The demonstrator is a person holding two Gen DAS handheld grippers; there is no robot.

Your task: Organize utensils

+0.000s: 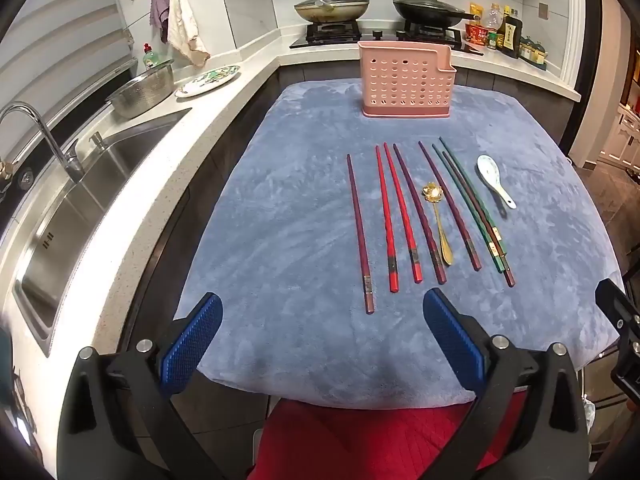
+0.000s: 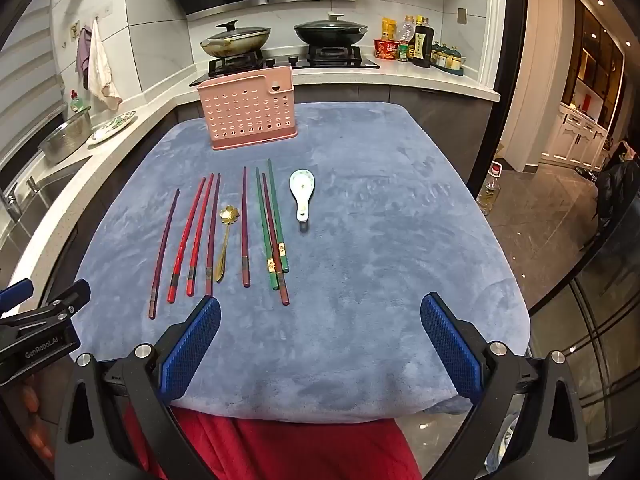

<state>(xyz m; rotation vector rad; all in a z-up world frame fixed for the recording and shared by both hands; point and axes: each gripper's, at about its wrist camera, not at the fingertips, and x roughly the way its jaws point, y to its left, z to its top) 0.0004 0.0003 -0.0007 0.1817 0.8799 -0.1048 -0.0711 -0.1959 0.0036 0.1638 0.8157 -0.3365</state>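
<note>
- Where the pink holder stands on the desk, eight chopsticks and two spoons lie before it.
- Left gripper and right gripper: jaws apart, empty.

1. Pink perforated holder stands upright at the blue cloth's far edge.
2. Eight chopsticks, maroon, red and green, lie in a rough row.
3. Gold spoon lies among them.
4. White ceramic spoon lies rightmost, bowl up.
</note>
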